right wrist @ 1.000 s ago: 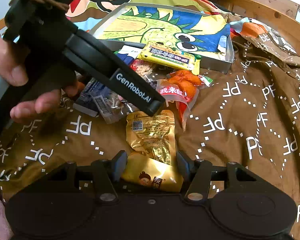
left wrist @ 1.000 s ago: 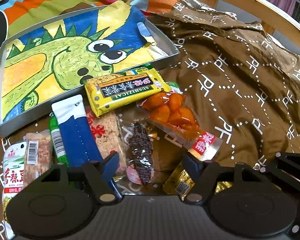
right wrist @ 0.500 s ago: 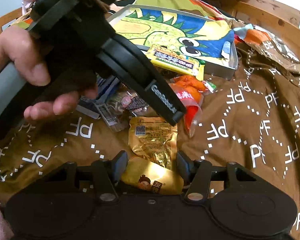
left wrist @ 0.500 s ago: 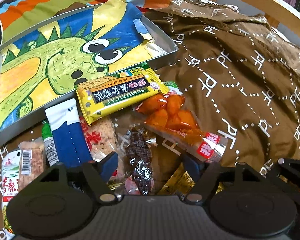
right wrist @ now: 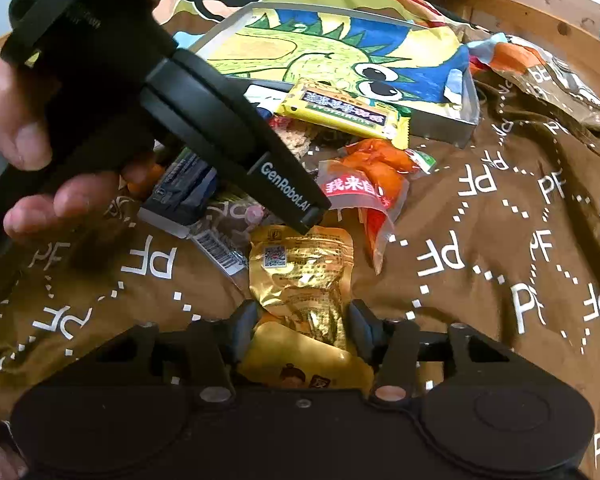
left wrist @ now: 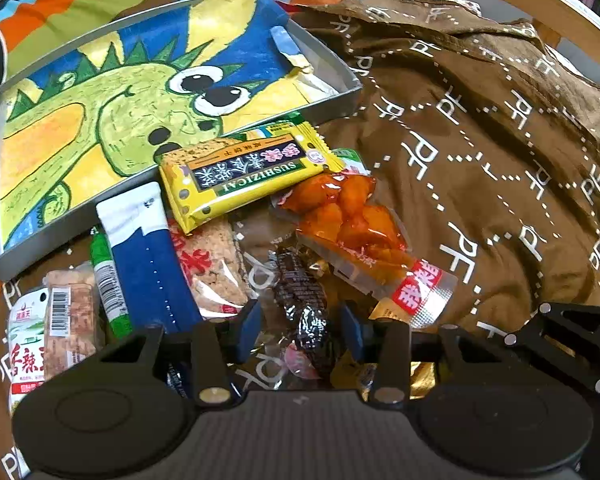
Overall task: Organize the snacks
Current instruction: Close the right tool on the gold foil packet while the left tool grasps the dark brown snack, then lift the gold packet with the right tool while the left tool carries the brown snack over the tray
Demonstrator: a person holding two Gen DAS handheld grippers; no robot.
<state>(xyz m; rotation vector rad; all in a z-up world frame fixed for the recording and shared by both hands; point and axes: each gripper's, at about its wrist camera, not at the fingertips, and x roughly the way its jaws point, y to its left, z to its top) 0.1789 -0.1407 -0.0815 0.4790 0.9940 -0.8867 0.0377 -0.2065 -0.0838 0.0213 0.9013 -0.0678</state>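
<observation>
Crinkly dark foil marks the left gripper's (left wrist: 298, 330) target: a dark snack (left wrist: 304, 304) lies between its closing jaws, at the near edge of the heap below the tray (left wrist: 350, 96), and I cannot tell whether the pads press it yet. Its long axis runs along the gripper's line, far end pointing up toward the tray, so the jaws take it across its narrow width. The risk I judge likeliest is a slip, as the wrapper is slick and loose, and the clear film under it could get pinched too, dragging the orange pack (left wrist: 352, 224) just beside it. The right gripper (right wrist: 302, 330) is closing around a gold pouch (right wrist: 300, 276), nearer than the tray and pointing lengthwise toward it; a second yellow packet (right wrist: 300, 364) lies partly under it and may lift along or jam the pads. Left's arm crosses right above, so a collision is possible.
</observation>
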